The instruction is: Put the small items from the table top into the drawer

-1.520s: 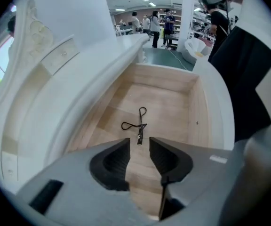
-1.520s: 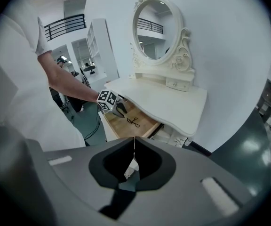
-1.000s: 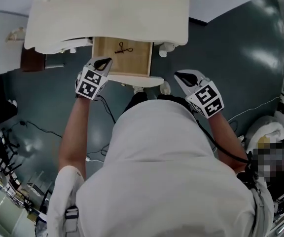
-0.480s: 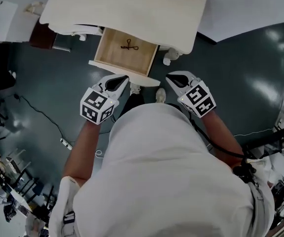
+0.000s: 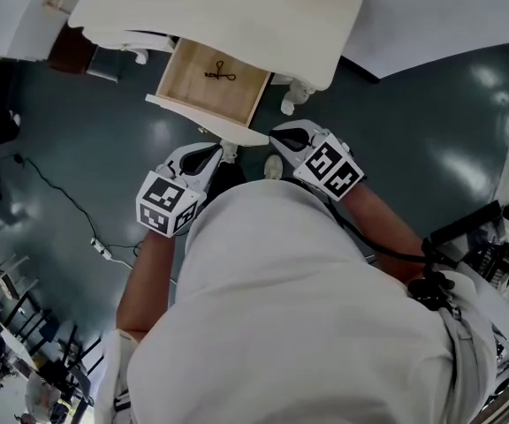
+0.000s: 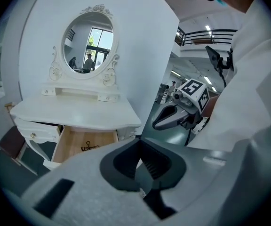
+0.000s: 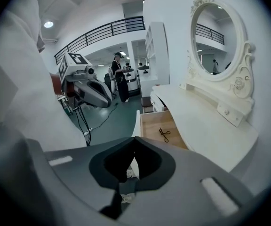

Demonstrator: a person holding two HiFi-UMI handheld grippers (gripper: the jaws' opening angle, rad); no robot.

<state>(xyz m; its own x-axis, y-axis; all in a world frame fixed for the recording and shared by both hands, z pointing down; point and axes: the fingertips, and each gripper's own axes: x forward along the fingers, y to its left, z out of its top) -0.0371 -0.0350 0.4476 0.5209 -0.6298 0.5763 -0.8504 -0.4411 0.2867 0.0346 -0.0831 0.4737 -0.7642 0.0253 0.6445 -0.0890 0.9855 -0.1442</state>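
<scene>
My left gripper (image 5: 208, 155) and right gripper (image 5: 283, 135), both clenched empty, face the open drawer (image 5: 206, 120) just ahead (black item (image 5: 220, 73) already inside), its front running crosswise.

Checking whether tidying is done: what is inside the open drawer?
One small, thin black item lies on the wooden floor of the drawer; the rest of the visible floor is bare. The drawer's rear runs under the table top, so anything there is hidden.
</scene>
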